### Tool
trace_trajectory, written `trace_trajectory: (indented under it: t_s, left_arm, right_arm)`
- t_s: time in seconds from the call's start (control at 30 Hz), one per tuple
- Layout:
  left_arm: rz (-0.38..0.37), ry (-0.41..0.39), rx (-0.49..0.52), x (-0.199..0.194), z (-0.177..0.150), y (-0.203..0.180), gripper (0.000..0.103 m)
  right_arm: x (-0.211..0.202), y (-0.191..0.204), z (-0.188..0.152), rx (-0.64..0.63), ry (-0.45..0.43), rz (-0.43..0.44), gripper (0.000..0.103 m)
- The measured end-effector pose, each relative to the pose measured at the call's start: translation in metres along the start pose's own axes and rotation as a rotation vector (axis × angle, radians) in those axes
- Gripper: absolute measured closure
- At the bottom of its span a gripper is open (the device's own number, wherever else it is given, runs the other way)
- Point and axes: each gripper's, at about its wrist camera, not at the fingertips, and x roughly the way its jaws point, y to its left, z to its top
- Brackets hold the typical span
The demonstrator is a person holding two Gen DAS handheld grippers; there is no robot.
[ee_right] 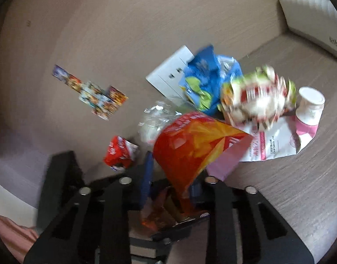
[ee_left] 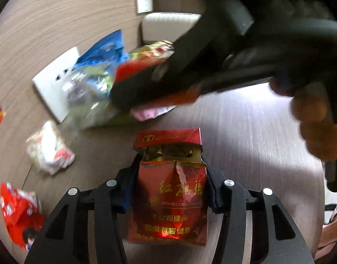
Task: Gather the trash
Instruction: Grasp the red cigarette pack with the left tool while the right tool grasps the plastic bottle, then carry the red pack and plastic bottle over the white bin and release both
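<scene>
My left gripper point(ee_left: 171, 165) is shut on a crumpled red cigarette pack point(ee_left: 170, 189) with its lid open, held over the wooden table. My right gripper point(ee_right: 171, 171) is shut on an orange-red snack wrapper point(ee_right: 190, 145); in the left wrist view the right gripper point(ee_left: 133, 96) reaches across above a heap of trash. The heap holds a blue bag point(ee_right: 203, 77), a clear plastic bag point(ee_right: 155, 118) and a green and white wrapper point(ee_right: 256, 94).
A white crumpled wrapper point(ee_left: 49, 149) and a red wrapper point(ee_left: 18, 213) lie at the left on the table. A white wall socket point(ee_left: 54, 81) is behind the heap. A white and pink bottle point(ee_right: 309, 110) lies on a white and pink bag point(ee_right: 272, 140). A white appliance point(ee_right: 311, 15) stands at the back.
</scene>
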Motion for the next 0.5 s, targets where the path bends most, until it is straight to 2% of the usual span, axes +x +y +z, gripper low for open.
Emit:
trace_trajectory:
  t_s: [0.1,0.33,0.5]
  left_arm:
    - [0.009,-0.007,-0.061,-0.009,-0.004,0.000,0.054]
    - [0.047,-0.045,-0.123,-0.036,-0.005,-0.016,0.054]
    - [0.041,-0.094,-0.089,-0.055,0.013,-0.048,0.054]
  right_arm:
    - [-0.016,0.011,0.000,-0.027,-0.040,-0.036,0.096]
    - [-0.067,0.018,-0.013,-0.066,-0.123,-0.122,0.097]
    - [-0.119,0.010,-0.041,-0.043,-0.196,-0.180,0.096]
